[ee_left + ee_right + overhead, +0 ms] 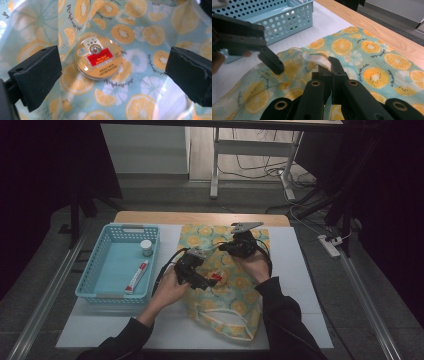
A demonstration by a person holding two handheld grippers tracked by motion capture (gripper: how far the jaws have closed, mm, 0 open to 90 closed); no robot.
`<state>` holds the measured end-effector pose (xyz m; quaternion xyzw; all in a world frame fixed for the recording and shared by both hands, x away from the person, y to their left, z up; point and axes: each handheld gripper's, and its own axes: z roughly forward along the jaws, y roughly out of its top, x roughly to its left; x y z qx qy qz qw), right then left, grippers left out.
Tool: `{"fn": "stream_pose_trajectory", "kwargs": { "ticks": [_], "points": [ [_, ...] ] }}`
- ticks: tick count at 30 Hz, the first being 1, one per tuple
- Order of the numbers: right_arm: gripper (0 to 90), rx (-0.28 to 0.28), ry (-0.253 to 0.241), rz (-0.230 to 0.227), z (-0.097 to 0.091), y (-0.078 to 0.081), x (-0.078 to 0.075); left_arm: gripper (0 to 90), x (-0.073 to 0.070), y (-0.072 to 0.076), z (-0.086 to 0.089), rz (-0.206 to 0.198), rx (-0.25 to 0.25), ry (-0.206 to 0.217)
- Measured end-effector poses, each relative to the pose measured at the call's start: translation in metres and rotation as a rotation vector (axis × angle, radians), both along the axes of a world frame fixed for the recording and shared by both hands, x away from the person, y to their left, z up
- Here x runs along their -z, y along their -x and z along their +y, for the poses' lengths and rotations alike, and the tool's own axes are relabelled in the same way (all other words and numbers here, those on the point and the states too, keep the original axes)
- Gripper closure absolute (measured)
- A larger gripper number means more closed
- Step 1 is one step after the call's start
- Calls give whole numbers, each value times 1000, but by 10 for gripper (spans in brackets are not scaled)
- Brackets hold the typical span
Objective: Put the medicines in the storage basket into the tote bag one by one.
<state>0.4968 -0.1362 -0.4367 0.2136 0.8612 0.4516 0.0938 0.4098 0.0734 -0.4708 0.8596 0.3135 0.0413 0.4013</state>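
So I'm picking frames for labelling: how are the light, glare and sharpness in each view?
High view: dim, dark surround, the basket and bag small but readable. Left gripper view: bright, glare on the round tin, its small print soft, jaws blurred at the edges. Right gripper view: evenly lit, bag print sharp, near jaws out of focus.

Teal bag [235, 295] with orange-slice print, gold tin [99, 57] red-labelled, light-blue basket [95, 270]

Dim, grainy high view with black edges; both gripper views are brighter, softly blurred, with glare on a round tin [99, 57].
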Motion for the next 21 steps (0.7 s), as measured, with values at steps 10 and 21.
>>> {"fn": "stream_pose_trajectory", "kwargs": {
  "ticks": [10,21],
  "points": [
    [898,-13,-7,1,0,1,0,16,-10,8,25,7,-3,34],
    [898,-18,-5,2,-1,3,-1,12,-14,15,55,21,-31,46]
  ]
}}
